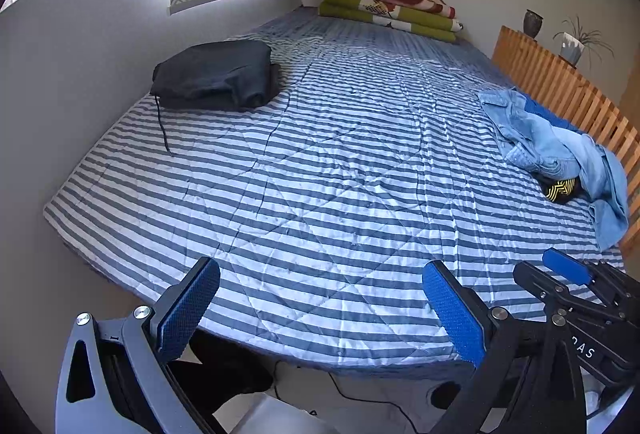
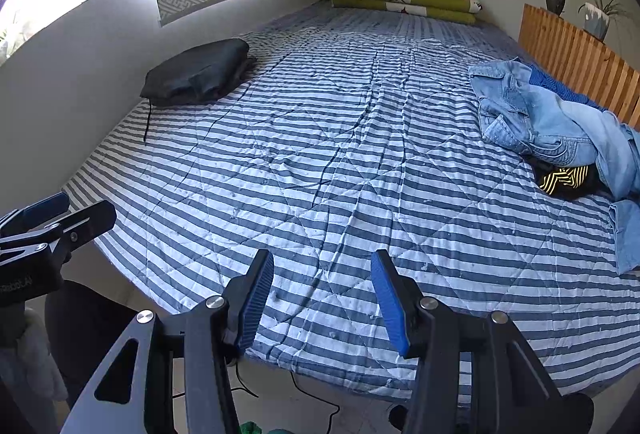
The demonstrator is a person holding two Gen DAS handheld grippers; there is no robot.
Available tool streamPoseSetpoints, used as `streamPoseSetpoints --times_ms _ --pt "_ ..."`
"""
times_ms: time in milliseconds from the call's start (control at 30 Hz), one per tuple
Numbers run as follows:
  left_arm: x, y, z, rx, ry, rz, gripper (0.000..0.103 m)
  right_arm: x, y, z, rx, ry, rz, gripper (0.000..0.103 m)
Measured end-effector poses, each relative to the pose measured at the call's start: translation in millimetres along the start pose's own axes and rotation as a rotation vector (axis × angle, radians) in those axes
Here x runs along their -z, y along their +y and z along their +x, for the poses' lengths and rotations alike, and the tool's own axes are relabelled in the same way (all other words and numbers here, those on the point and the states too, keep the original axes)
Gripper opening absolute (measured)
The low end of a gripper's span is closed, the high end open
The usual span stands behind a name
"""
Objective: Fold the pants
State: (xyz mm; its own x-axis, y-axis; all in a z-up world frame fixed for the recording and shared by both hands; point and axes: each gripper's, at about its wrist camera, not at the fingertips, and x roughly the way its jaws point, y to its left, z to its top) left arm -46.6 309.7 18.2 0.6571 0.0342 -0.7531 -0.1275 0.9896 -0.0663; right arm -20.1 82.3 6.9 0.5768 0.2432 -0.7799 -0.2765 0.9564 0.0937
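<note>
Covering the bed: a blue-and-white striped quilt [image 1: 320,174] is spread flat.
Blankets: a folded stack [image 1: 390,8] is seen at the far corner.
Jeans: light-blue denim pants [image 2: 552,126] are heaped at the quilt's right edge, beside a slatted wooden rail [image 2: 580,54].
Dark garment: folded black clothing [image 1: 216,74] is laid near the left wall.
Left gripper [image 1: 320,308]: jaws are spread wide, nothing between.
Right gripper [image 2: 322,300]: jaws are held apart, empty, above the near edge.

A home bedroom: a striped quilt [image 1: 320,174] is covering the bed, folded blankets [image 1: 390,8] lying by the wall.
</note>
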Motion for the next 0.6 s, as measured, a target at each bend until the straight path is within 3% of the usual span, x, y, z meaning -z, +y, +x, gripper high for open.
streamPoseSetpoints --times_ms 600 --pt "1.7 -1.3 17.4 0.026 0.032 0.012 0.103 1.8 -2.8 10.9 0.005 0.021 0.012 0.047"
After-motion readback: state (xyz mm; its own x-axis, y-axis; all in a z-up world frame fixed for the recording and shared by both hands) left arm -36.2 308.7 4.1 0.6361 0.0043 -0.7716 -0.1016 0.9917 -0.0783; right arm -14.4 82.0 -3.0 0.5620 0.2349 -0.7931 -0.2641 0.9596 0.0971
